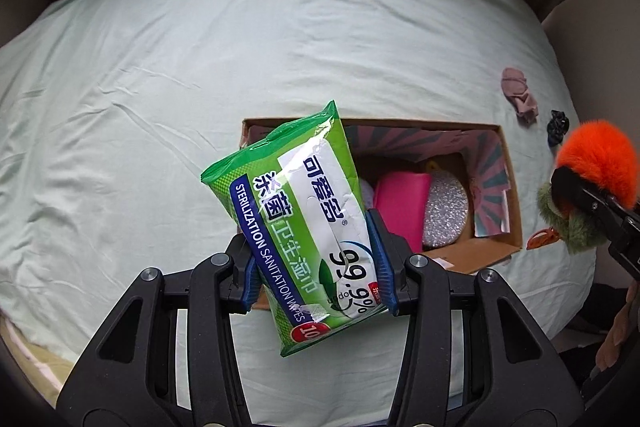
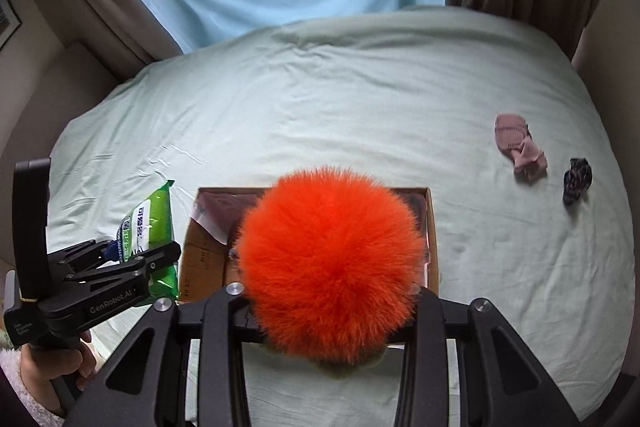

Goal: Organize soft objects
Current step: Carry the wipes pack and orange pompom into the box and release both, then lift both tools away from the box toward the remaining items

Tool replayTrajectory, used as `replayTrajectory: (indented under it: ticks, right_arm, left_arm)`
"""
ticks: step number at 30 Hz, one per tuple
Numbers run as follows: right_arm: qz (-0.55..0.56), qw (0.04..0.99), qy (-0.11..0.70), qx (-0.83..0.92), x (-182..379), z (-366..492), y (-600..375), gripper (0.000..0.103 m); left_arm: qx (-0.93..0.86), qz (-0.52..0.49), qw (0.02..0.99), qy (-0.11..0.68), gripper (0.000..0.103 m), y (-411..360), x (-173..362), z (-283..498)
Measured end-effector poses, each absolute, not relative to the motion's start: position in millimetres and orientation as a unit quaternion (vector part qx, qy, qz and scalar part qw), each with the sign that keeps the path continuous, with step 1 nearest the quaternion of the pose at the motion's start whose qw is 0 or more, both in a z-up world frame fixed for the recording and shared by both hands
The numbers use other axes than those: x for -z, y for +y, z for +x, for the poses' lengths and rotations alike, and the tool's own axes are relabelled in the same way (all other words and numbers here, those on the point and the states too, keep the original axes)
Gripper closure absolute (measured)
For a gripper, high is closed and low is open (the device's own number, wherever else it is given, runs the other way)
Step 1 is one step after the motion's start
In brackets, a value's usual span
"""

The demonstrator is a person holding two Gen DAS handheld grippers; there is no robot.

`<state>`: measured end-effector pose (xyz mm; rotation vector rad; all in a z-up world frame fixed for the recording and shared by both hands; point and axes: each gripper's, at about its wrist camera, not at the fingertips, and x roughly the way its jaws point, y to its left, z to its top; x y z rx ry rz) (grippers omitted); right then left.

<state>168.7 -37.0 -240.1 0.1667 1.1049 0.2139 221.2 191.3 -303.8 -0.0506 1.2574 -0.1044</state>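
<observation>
The left gripper (image 1: 316, 263) held the wipes pack (image 1: 296, 223) in its jaws over the cardboard box's (image 1: 508, 187) near-left rim. The right gripper (image 2: 332, 307), jaws clamped on the orange pompom (image 2: 332, 263), hung above the box. Open bed (image 1: 200, 47) lay beyond, with a pink sock (image 2: 518, 145) well apart.

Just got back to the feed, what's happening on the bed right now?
A person is sorting soft things into the cardboard box on the bed. The left gripper is clamped on a green pack of wipes held over the box; the right gripper holds an orange pompom above it. A pink pouch and a silver sponge are already inside. A pink sock and a dark scrunchie still lie on the sheet.
</observation>
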Motion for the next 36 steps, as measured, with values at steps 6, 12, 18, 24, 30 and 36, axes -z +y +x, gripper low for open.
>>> replayTrajectory:
  ticks: [6,12,18,24,30,36]
  right_arm:
    - [0.089,0.820,0.558,-0.086,276,195,-37,0.069]
    - [0.095,0.795,0.594,-0.077,313,217,-43,0.069]
    - [0.101,0.782,0.612,-0.069,337,232,-45,0.059]
    - [0.127,0.777,0.615,-0.050,348,242,-56,0.000]
    - [0.108,0.784,0.610,-0.044,346,240,-57,0.000]
    - [0.105,0.788,0.604,-0.048,339,236,-57,0.000]
  left_arm:
    - [0.057,-0.026,0.790,0.610,0.061,181,329,245]
    - [0.057,-0.020,0.769,0.636,0.061,172,359,259]
    - [0.060,0.001,0.760,0.648,0.027,171,371,267]
    - [0.057,-0.002,0.762,0.646,0.000,177,366,268]
    - [0.052,-0.018,0.764,0.643,0.000,184,361,264]
    - [0.047,-0.026,0.776,0.628,0.000,191,345,254]
